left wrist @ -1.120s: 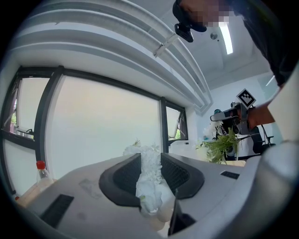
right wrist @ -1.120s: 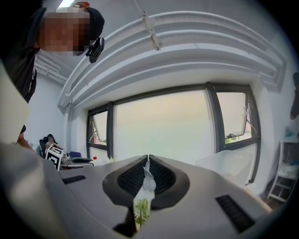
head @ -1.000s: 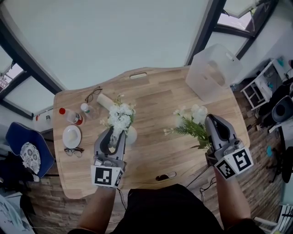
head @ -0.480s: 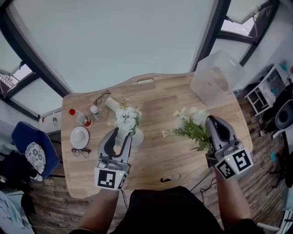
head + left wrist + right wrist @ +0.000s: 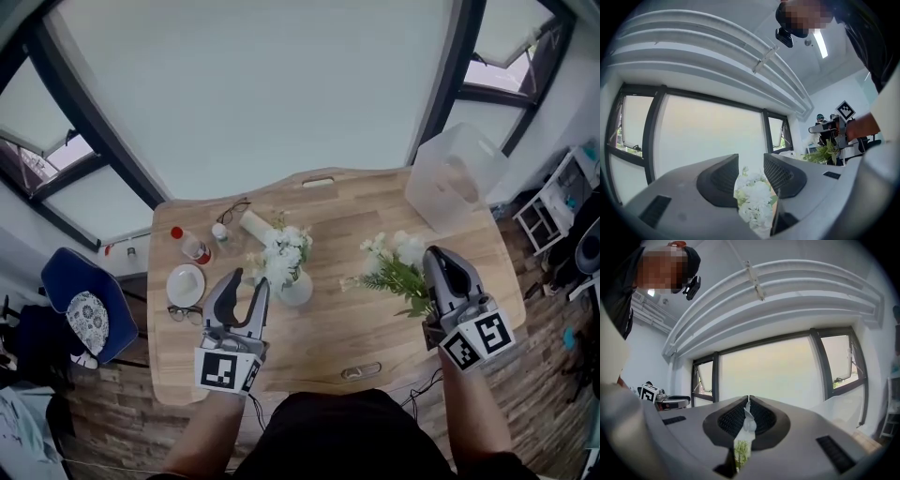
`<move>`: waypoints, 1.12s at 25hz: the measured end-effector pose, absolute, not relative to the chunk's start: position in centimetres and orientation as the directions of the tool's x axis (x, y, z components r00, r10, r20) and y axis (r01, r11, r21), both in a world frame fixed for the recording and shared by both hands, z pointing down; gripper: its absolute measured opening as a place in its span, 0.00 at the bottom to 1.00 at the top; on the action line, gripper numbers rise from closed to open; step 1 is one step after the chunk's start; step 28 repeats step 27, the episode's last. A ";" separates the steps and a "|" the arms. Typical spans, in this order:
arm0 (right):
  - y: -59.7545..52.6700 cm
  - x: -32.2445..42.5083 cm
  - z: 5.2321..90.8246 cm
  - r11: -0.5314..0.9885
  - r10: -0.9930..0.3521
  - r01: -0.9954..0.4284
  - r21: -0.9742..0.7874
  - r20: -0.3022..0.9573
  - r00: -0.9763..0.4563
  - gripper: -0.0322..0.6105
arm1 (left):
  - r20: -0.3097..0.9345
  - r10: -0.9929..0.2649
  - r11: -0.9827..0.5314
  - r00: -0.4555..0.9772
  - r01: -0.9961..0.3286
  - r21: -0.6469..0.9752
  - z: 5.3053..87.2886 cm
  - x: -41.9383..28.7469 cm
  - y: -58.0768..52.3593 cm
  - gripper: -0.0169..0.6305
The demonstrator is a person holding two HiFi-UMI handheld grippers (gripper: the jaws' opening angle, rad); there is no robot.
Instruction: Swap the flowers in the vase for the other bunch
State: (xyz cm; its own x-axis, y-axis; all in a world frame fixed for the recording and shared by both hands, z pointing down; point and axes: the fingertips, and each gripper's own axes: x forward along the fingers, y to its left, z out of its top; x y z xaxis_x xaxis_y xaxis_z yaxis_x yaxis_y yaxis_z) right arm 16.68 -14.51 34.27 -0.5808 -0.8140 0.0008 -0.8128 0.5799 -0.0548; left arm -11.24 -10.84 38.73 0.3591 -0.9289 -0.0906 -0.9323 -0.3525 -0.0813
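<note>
Left tongs [image 5: 251, 279]: hanging released, just beside white flower bunch [image 5: 284, 255] in round white vase [image 5: 298, 289].
Right tongs [image 5: 433, 255]: grasping green leafy bunch [image 5: 394, 274].

A white vase [image 5: 298, 291], a white plate [image 5: 186, 284], two pairs of glasses [image 5: 184, 315], a red-capped bottle [image 5: 192, 248], a cream roll [image 5: 257, 225] and a translucent bin [image 5: 457, 178] are carried by the wooden table [image 5: 323, 330].

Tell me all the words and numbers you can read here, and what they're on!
No words or numbers can be read in any view.
Left marker cube: only a black-and-white square pattern, no letters.
Right marker cube: the same kind of pattern, no letters.
Red-capped bottle: any print on it is too small to read.
</note>
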 end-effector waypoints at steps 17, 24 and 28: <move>-14.1 13.8 34.7 0.635 -0.771 -0.771 -0.047 0.010 -0.636 0.10 | -0.037 -0.972 -0.233 0.234 -0.972 -0.026 39.6 -16.2 -6.3 0.25; -14.1 13.2 34.7 0.651 -0.758 -0.757 -0.049 0.015 -0.652 0.10 | -0.057 -0.978 -0.198 0.199 -0.980 -0.027 38.7 -17.1 -5.5 0.25; -14.1 12.8 34.5 0.658 -0.752 -0.751 -0.046 0.011 -0.659 0.10 | -0.061 -0.981 -0.185 0.187 -0.982 -0.029 38.5 -17.5 -5.1 0.25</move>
